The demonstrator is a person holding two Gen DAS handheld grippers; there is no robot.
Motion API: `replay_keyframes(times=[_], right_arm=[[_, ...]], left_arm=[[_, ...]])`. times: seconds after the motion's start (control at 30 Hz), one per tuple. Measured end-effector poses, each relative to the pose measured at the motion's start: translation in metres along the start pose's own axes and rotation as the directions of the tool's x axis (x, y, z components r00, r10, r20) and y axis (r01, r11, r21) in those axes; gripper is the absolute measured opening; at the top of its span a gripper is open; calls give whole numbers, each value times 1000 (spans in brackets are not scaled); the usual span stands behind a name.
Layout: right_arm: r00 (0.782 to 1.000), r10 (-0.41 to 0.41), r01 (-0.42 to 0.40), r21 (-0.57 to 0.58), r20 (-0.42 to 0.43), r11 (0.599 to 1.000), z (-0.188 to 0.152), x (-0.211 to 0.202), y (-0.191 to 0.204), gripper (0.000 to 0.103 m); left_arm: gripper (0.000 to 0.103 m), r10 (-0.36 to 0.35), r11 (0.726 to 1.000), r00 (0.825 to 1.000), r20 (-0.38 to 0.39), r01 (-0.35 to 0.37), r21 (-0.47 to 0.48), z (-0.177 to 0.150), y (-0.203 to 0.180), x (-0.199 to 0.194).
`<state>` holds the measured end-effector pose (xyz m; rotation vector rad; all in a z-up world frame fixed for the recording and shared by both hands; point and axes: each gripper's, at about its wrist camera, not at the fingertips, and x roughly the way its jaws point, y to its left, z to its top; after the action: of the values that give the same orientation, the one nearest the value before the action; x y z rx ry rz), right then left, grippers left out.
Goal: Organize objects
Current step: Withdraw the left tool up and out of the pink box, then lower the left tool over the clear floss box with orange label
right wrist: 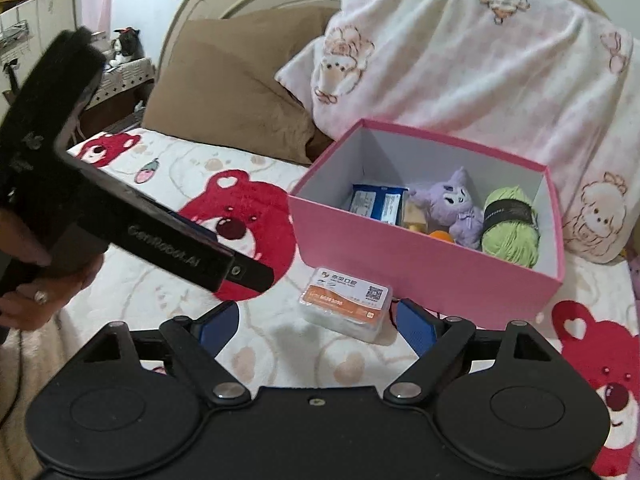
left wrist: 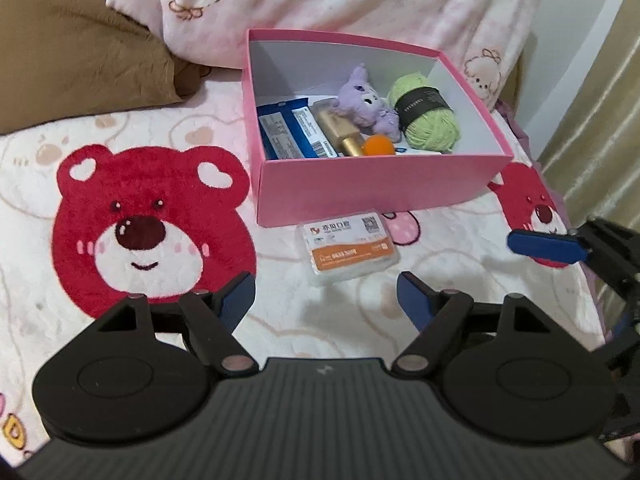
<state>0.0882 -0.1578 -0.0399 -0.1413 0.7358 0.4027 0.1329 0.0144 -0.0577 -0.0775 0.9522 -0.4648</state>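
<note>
We've got both claws spread wide, nothing gripped: left gripper (left wrist: 326,300), right gripper (right wrist: 318,322). The small clear plastic card case (left wrist: 347,249) lies mid-frame, just beside the pink cardboard box (left wrist: 376,188).

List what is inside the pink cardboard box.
Pink cardboard box: purple plush toy, green yarn ball, blue packets, gold bottle, small orange ball. Whatever lies beneath them is hidden.

Bear-print bed (left wrist: 120,312) carries pink box (left wrist: 360,188), small packet (left wrist: 348,250), pillows (left wrist: 80,52).
</note>
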Motion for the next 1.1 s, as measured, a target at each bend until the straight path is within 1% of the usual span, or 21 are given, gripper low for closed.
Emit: replay_keyframes(times=[0.13,0.27,0.33,0.47,0.53,0.63,0.67,0.73,0.8,0.83,0.9,0.97,1.03,1.07,1.1], right_arm=[[999,-14,14,1,-36,1000,-4,33,-5,88],[996,-38,35,-33,-85,999,-8,63,-5,88],[993,-44,38,-53,-109,998,-11,74,-6,88],[992,-52,48,-33,-117,998,-14,90,-11,88],[993,-57,57,-3,-99,998,-20,97,-13,88],[994,-76,80,56,-76,995,-34,108,-16,88],[994,-70,76,68,-82,995,-38,113,-17,88],[993,-75,79,40,-91,996,-44,121,-17,88],[992,-105,107,23,-69,994,-46,125,-16,88],[993,-104,106,31,-63,994,-47,128,-17,88],[995,-72,76,56,-73,996,-48,135,-20,88],[995,-66,70,56,-74,996,-51,137,-19,88],[997,-58,60,31,-53,998,-54,135,-14,88],[998,-46,47,9,-48,999,-55,133,-10,88],[998,-48,48,-10,-45,999,-55,132,-6,88]], left_arm=[[77,-26,999,999,40,27,-25,-3,8,15],[77,15,1000,999,30,-14,-12,-7,12,30],[77,8,1000,999,32,-7,-21,-9,15,37],[76,-24,997,998,50,27,-68,-13,20,49],[74,-34,996,997,62,39,-81,-16,21,56],[69,-43,993,997,66,50,-111,-18,22,69],[66,-50,991,997,66,58,-120,-19,22,73],[62,-58,989,995,77,68,-134,-21,24,80],[56,-54,988,995,83,65,-139,-23,24,86],[54,-50,988,995,87,62,-143,-24,25,90],[53,-42,985,994,105,59,-161,-25,28,94],[53,-47,982,992,118,67,-175,-25,31,98],[52,-73,974,990,119,96,-206,-25,36,99],[47,-97,967,989,112,120,-223,-25,37,100],[45,-128,959,986,109,151,-239,-25,38,100]])
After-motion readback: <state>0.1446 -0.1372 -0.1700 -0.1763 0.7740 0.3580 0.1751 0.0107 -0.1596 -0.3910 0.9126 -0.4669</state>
